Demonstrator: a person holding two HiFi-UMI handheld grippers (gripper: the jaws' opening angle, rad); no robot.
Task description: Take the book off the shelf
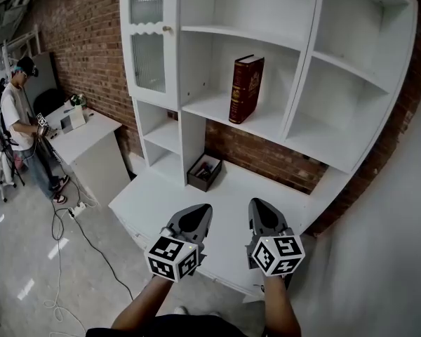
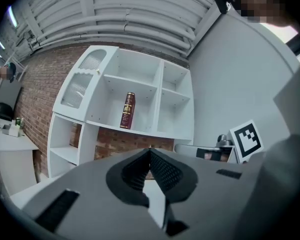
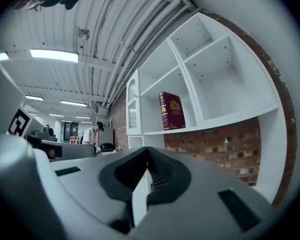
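The book [image 1: 246,88] was seen standing upright on the shelf [image 1: 281,128], well above and beyond the left hand-held gripper [image 1: 195,216] and right hand-held gripper [image 1: 264,215], both closed up, empty.

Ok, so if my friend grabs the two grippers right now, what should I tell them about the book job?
Left hand-held gripper: shut, empty, held level over the front of the white desk.
Right hand-held gripper: shut, empty, right beside it.
Book: standing on end on the middle shelf, not touched.
Done: nothing yet.
Left: probably open a gripper, reach up, grip the book and lift it off the shelf.
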